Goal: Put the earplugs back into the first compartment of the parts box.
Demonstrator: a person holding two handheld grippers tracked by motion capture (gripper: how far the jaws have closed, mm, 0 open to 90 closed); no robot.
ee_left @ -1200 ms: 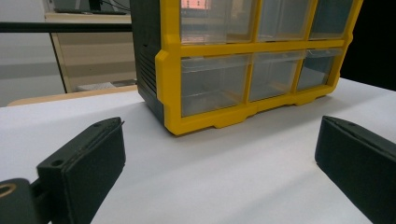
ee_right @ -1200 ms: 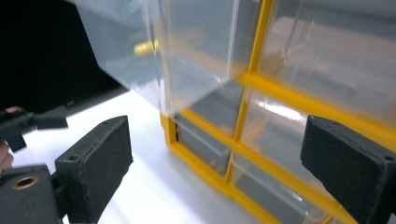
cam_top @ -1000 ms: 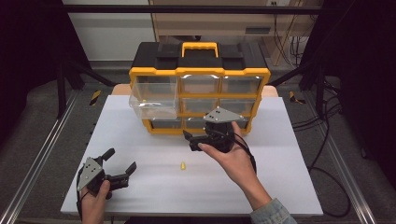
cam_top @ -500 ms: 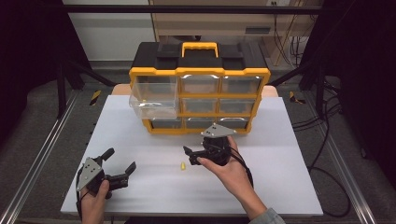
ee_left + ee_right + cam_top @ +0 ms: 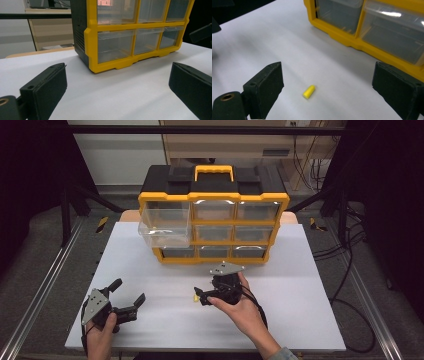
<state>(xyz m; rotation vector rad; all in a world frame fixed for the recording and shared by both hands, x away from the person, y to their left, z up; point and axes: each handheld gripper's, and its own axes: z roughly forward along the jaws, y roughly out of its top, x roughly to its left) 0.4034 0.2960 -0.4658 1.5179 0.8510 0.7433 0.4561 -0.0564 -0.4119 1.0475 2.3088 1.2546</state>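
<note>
Your right tongs (image 5: 327, 82) are spread wide and grasp nothing. The small yellow peg (image 5: 309, 91) lies on the white surface (image 5: 300, 270) between their two black jaws, a little nearer the left-hand jaw as the right gripper view shows it, and touching neither. In the high view the peg (image 5: 196, 297) sits just at the tip of the right tongs (image 5: 202, 296), on the side toward your left hand.

Note the peg's long axis. It lies flat, running diagonally across the gap between the jaws, neither square to the closing line nor in line with it. Judged from this, the closing jaws would meet its ends at a slant and could roll or skid it. Turn the wrist until the jaws face the peg's long sides, then lower and close.

Your left tongs (image 5: 127, 297) rest well apart from the peg, also released and empty, pointing toward the yellow drawer cabinet (image 5: 214, 227). The right hand is clearly the nearer one for this pick. One clear drawer (image 5: 164, 231) on the cabinet's left column stands pulled out.
</note>
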